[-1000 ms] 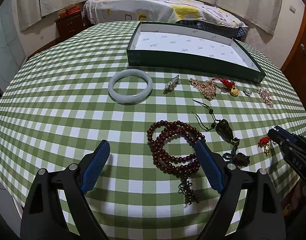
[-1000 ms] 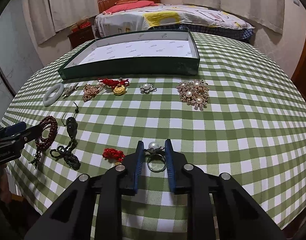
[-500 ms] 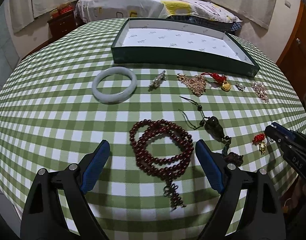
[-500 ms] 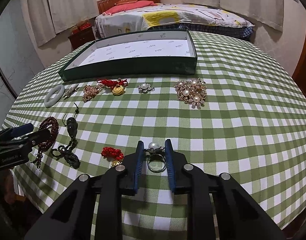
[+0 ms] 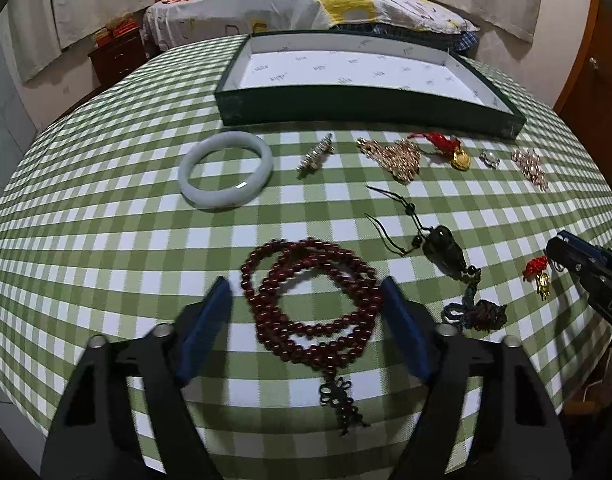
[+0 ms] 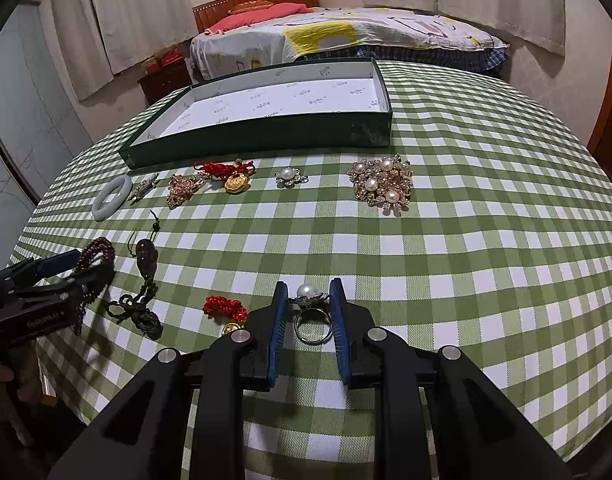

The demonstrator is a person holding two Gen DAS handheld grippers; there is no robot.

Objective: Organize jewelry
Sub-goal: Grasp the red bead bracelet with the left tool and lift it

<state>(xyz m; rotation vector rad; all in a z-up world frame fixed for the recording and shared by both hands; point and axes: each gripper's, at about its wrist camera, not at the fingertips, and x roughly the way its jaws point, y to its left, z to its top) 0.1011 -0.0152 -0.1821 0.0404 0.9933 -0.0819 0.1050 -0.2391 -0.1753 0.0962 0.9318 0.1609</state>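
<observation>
Red bead necklace [image 5: 311, 304] between closing left gripper [image 5: 306, 300] fingers [image 5: 210, 312] — untouched.

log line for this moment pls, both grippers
left gripper: open, jaws just closing around bead necklace, pads not touching | right gripper: shut on pearl ring | green box: empty

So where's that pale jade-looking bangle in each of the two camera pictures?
Left wrist view: the pale bangle lies left of centre on the checked cloth, near the green box's left corner.
Right wrist view: the pale bangle is small at the far left, past the box's left end.
Shared landmark: the green box; in both views the small silver brooch lies just right of the bangle.
</observation>
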